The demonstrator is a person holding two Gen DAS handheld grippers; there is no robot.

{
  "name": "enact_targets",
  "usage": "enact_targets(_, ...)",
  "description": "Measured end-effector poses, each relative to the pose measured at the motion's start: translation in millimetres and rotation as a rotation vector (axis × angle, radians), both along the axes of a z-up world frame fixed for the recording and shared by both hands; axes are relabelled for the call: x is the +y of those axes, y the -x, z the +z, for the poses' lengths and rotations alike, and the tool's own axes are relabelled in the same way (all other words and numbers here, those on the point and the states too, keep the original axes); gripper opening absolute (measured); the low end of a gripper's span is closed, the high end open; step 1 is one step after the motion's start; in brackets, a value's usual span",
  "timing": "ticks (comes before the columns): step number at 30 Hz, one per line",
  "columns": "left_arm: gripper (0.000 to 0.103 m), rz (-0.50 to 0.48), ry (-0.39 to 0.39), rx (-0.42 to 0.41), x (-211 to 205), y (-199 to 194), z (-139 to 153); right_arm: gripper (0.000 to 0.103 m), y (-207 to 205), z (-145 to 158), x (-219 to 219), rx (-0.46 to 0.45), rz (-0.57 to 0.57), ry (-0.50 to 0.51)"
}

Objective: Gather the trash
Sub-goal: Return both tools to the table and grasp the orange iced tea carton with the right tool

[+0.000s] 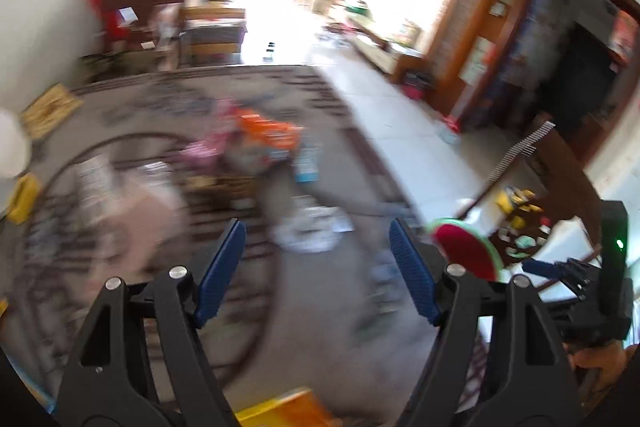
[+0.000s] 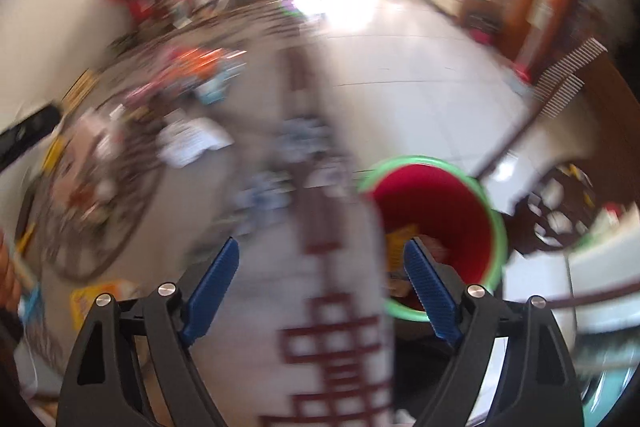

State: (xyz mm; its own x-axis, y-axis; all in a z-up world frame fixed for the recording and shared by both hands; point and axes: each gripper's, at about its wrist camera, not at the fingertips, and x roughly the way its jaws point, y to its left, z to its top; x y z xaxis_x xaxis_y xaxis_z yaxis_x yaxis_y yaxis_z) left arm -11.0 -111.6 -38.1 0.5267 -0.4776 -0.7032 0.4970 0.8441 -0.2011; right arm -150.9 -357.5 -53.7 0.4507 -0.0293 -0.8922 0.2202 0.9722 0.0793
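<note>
Inside red bin (image 2: pixel 436 211) — yellow wrapper (image 2: pixel 398 247).

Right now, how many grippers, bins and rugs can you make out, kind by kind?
Grippers: 2, the left gripper and right gripper, both open and empty
Bins: 1, a red bin with a green rim
Rugs: 1, a patterned rug
Total: 4

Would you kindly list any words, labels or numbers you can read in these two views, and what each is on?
None can be read.
Orange packet on the rug: print too blurred.
Yellow packet on the rug: print too blurred.
Wrappers inside the red bin: blurred.
Wall posters: too small and blurred.
</note>
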Motion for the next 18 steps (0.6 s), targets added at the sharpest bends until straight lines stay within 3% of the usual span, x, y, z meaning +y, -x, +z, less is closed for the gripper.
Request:
enact_targets(5,0.072,0.151,-0.023,0.033,70.3,-7.3,-8.8,0.082,-27.7,-19.8,87.5,0.063,0.283,-0.036)
enact_targets(9,0.072,0.240,-0.035,0.061,114.2,-6.9,-17.6,0.085,-37.5,-37.4,152.7,0.140,0.530,0.030)
enact_targets(18,0.076,0.318,-0.021,0.105,145.4,-20.8,-33.8,0.091,-36.6,-72.9,251.0,0.266,1.080,0.186)
